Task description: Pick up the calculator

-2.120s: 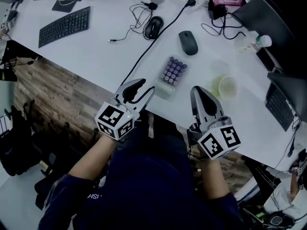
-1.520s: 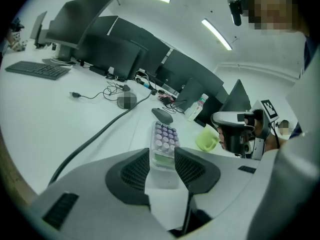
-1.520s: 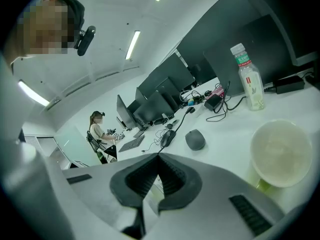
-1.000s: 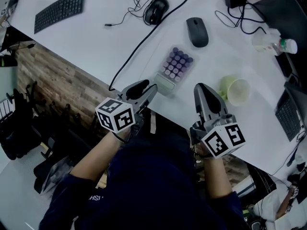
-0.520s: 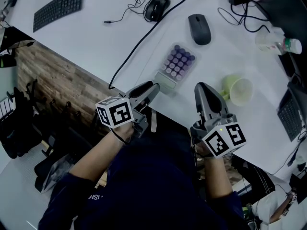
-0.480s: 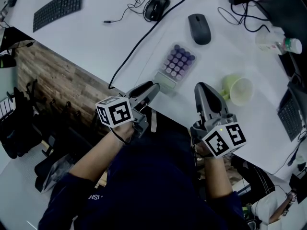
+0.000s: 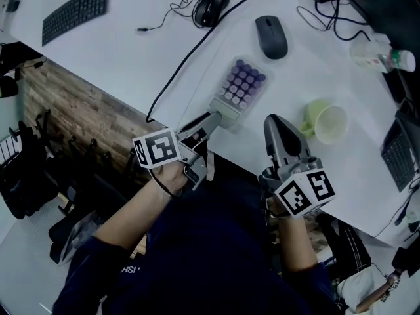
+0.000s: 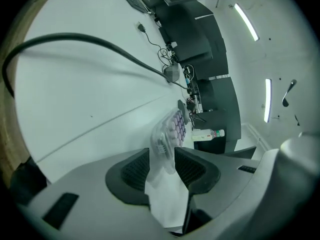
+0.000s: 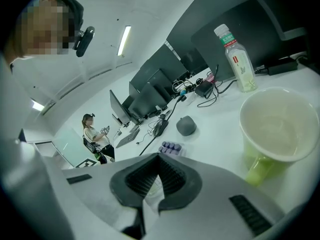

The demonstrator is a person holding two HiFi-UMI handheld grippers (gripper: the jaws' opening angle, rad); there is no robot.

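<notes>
Between the fingers of the left gripper (image 7: 213, 118) lay the near end of the calculator (image 7: 239, 87), clamped, still flat on the bench (image 7: 131, 51); the right gripper (image 7: 274, 125) hovered beside, fingers together.

1. The head view is dim and cool-toned. The white desk (image 7: 131, 51) is its brightest area, while the floor and the person's clothes sink almost to black.
2. Shadows on the desk are faint and soft-edged, as under diffuse overhead light.
3. Both gripper views are fisheye, ringed by a black border, and straight lines bow near the rim.
4. In the left gripper view, ceiling strip lights (image 8: 246, 21) glare at the upper right. The jaws and the calculator (image 8: 167, 134) between them are soft.
5. In the right gripper view the cup (image 9: 278, 126) is sharp and the near jaws are blurred.
</notes>
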